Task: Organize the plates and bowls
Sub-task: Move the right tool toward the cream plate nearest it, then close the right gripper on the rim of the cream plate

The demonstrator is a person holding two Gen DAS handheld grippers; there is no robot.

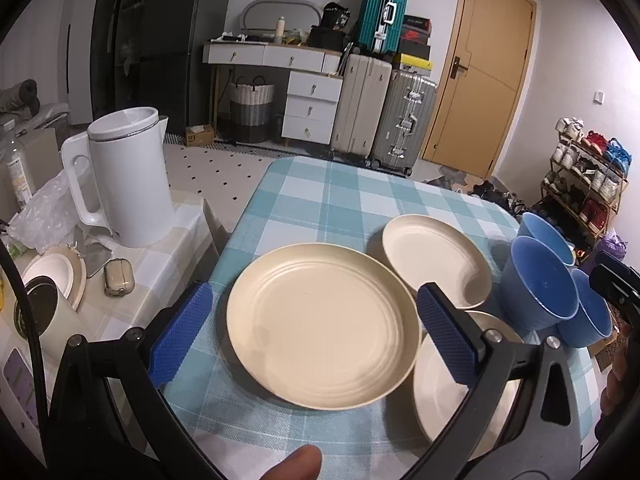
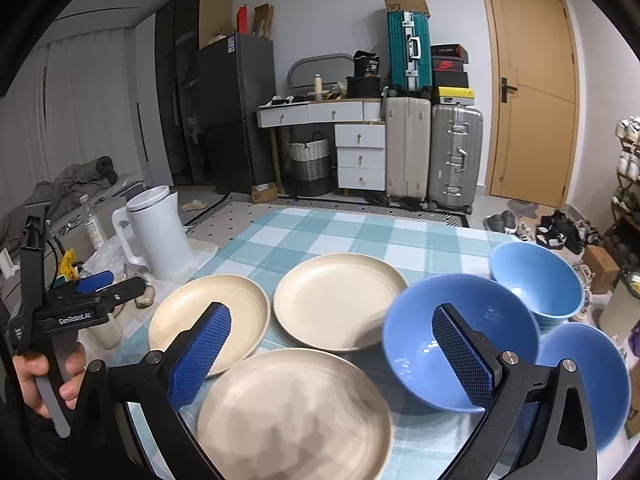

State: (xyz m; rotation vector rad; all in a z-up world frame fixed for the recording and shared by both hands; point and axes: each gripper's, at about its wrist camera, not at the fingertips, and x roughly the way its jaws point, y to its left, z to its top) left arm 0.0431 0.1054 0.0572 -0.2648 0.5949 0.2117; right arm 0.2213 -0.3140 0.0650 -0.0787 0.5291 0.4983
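Note:
Three cream plates lie on the checked tablecloth point(image 2: 340, 232): a left plate point(image 1: 320, 324) point(image 2: 208, 316), a far plate point(image 1: 436, 260) point(image 2: 340, 300) and a near plate point(image 1: 460, 384) point(image 2: 296, 412). Three blue bowls stand to their right: a middle bowl point(image 2: 460, 344) point(image 1: 536, 280), a far bowl point(image 2: 536, 276) and a near right bowl point(image 2: 588, 376). My left gripper point(image 1: 316, 336) is open, its jaws either side of the left plate and above it. My right gripper point(image 2: 332, 356) is open above the near plate and middle bowl. Both hold nothing.
A white kettle point(image 1: 128, 176) point(image 2: 160, 232) stands on a side table point(image 1: 160, 256) left of the main table, with a small case point(image 1: 118, 278) and clutter around it. Suitcases, drawers and a door are behind. A shoe rack point(image 1: 584, 184) is at the right.

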